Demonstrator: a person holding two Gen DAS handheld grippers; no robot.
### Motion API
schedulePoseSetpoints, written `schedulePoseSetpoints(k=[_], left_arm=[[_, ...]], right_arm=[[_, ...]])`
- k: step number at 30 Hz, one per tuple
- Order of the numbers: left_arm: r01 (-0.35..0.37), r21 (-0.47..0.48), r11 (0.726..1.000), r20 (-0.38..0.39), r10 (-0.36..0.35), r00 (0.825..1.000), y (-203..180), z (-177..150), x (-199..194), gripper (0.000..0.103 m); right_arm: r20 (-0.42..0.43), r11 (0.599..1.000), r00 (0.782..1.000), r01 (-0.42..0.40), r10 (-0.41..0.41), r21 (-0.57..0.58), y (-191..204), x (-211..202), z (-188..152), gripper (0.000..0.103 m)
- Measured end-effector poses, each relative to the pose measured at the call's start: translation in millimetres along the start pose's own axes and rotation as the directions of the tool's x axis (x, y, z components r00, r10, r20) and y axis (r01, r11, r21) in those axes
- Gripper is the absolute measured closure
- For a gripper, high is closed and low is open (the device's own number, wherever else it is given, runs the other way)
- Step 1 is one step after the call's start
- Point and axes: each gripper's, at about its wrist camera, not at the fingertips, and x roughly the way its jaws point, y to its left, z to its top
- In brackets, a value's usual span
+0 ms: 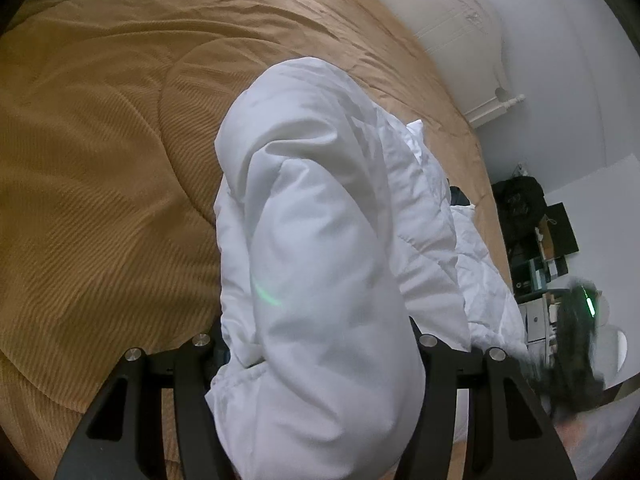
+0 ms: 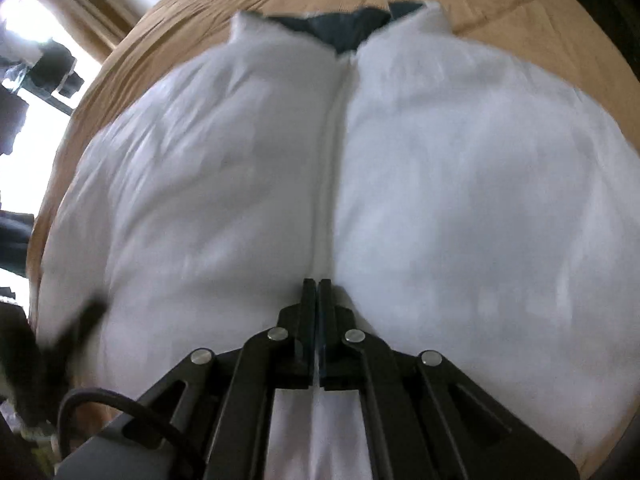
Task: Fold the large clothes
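Observation:
A white puffy jacket (image 2: 460, 184) with a dark collar lining (image 2: 340, 28) lies front-up on a tan bedspread (image 2: 500, 4). In the right wrist view my right gripper (image 2: 318, 286) is shut, its jaws together at the jacket's centre zip line near the hem; whether it pinches fabric is unclear. In the left wrist view a white sleeve (image 1: 316, 240) runs between the jaws of my left gripper (image 1: 320, 344), whose fingertips are hidden under the fabric, its arms spread wide. The right gripper (image 1: 576, 344) shows blurred at the right edge.
The tan bedspread (image 1: 100, 160) spreads wide to the left of the jacket. A white headboard (image 1: 440, 20) and wall stand beyond. Dark bags and boxes (image 1: 536, 224) sit beside the bed. A bright window (image 2: 24, 28) is at far left.

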Motion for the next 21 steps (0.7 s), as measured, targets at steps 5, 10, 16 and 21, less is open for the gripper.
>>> schedulePoseSetpoints(k=[5,10,16,21], left_arm=[[-0.002,0.001,1.000,-0.003,0.002,1.000,-3,0,0,0.046],[-0.004,0.069,0.998,0.001,0.004,1.000,-17,-2,-3,0.046],[-0.019,0.127,0.992,0.036,0.015,0.999,-29,4,-14,0.048],[-0.031,0.139,0.990,0.037,0.026,0.999,-32,4,-13,0.048]], right_arm=[[-0.065,0.998,0.996,-0.067,0.068,0.015,-1,-20,-55,0.100],[-0.076,0.997,0.995,-0.069,0.071,0.027,-17,27,-60,0.103],[-0.099,0.994,0.992,-0.074,0.082,0.076,-24,14,-62,0.103],[-0.016,0.998,0.999,-0.044,0.044,0.038,-20,1,-9,0.103]])
